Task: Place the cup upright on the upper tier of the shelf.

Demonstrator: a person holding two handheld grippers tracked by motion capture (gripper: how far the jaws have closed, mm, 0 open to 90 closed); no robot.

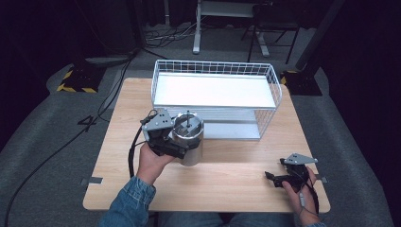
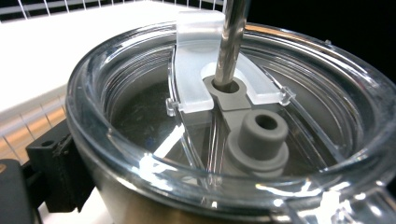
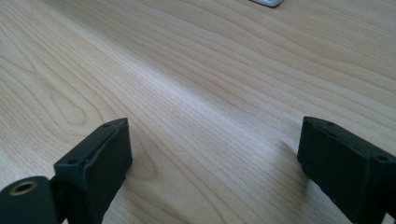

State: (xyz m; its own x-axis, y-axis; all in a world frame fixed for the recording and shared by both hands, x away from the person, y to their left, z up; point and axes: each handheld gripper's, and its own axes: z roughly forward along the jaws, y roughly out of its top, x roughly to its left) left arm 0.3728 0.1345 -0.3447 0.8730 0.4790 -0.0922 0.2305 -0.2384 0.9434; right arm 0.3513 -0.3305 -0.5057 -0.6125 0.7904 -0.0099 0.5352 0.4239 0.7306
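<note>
A stainless steel tumbler with a clear lid and a metal straw stands upright at the middle left of the wooden table, just in front of the wire rack. My left gripper is shut on its side from the left; one black finger presses against the wall below the lid rim. Whether the tumbler's base touches the table I cannot tell. My right gripper lies low at the front right of the table, open, with bare wood between its jaws.
A white two-tier wire rack stands at the back of the table, its top shelf and lower shelf bare. Cables and stand legs lie on the floor beyond the table.
</note>
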